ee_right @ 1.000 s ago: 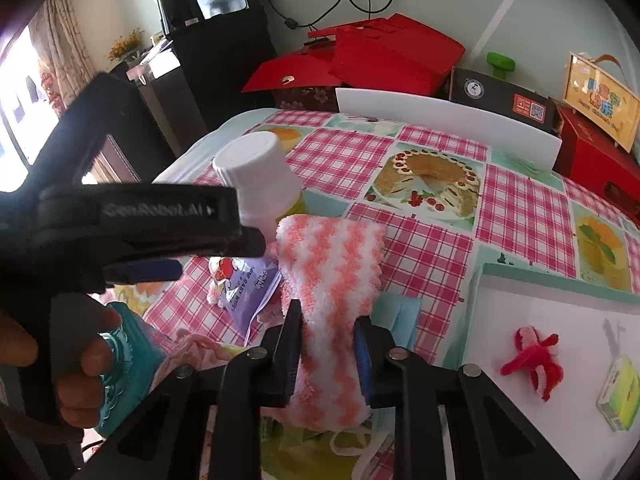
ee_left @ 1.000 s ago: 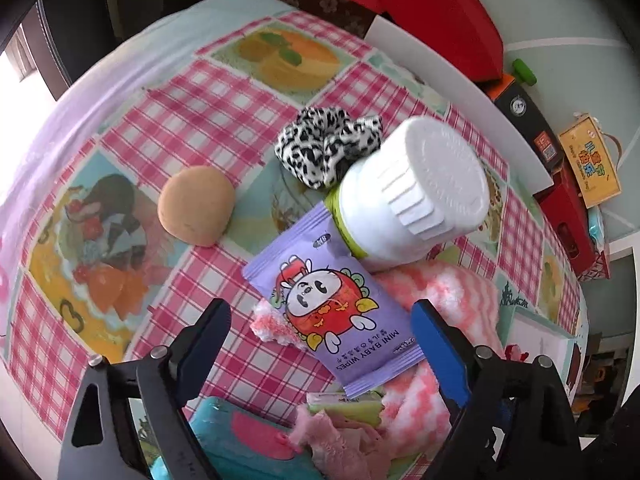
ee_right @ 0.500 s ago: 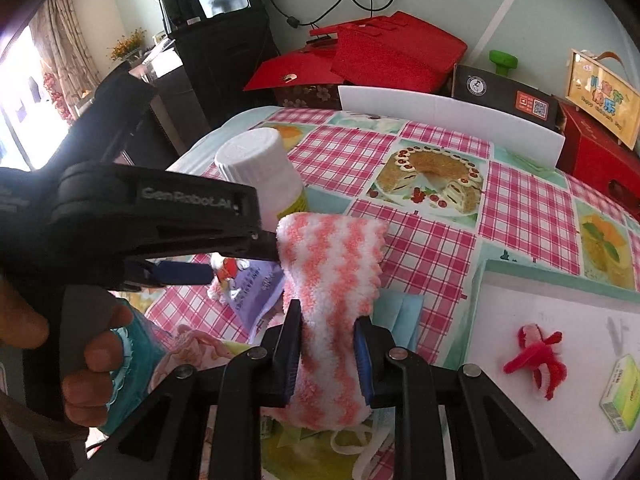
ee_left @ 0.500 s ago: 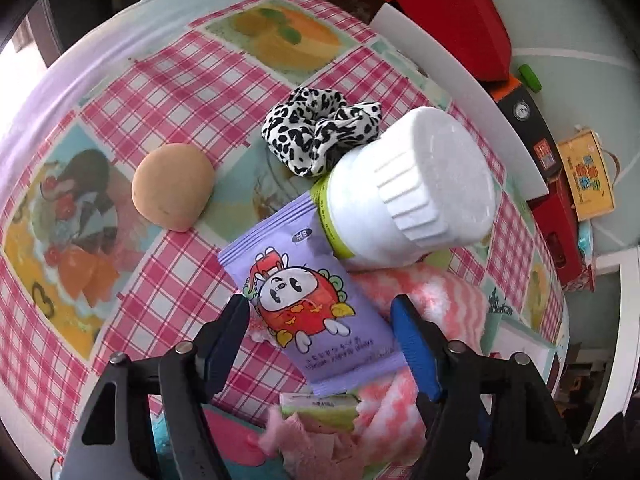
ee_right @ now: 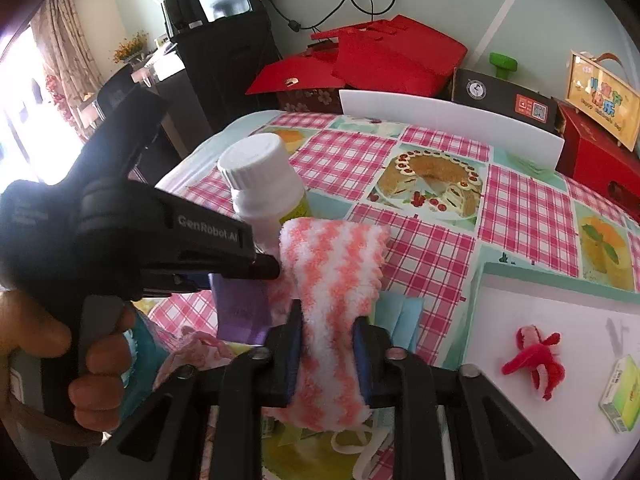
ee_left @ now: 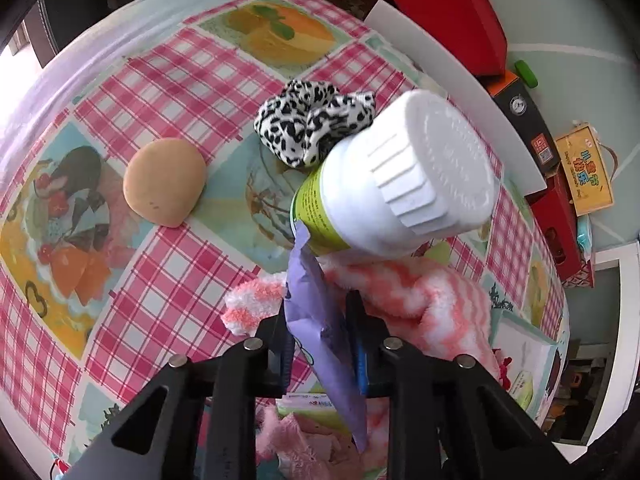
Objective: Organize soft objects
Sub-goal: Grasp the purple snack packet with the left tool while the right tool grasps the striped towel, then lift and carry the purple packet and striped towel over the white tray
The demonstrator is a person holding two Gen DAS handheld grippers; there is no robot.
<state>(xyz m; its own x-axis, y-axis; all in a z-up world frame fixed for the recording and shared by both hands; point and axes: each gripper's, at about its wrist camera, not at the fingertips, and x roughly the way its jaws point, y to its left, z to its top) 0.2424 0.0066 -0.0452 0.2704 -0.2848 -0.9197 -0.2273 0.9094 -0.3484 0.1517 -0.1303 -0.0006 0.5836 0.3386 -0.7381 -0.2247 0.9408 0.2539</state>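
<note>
Pink-and-white fuzzy cloth [ee_right: 332, 280] lies draped on the counter [ee_right: 440, 208] in front of the white-capped bottle [ee_right: 260, 176], and the right tongs [ee_right: 326, 354] are closed around its near end, the fabric bunched between the two fingers. In the left wrist view the same cloth [ee_left: 420, 296] spreads to the right below the bottle [ee_left: 400, 184], with one fluffy corner poking out to the left of the tongs.

The purple wipes packet [ee_left: 320, 312] stands on edge, pinched between the fingers of the left tongs [ee_left: 322, 344]; its upper end touches the bottle's side. From the right wrist view the packet [ee_right: 240, 304] hangs below the left tongs' black tip, just beside the cloth.

Behind the bottle sits a black-and-white spotted scrunchie [ee_left: 308, 120], touching it. A round tan puff [ee_left: 164, 180] rests apart to the left on the checked cloth. A white tray [ee_right: 560, 320] at the right carries a red fuzzy toy [ee_right: 536, 356] and a small green box [ee_right: 620, 396]. Pink fabric [ee_left: 296, 440] lies below the left tongs.
</note>
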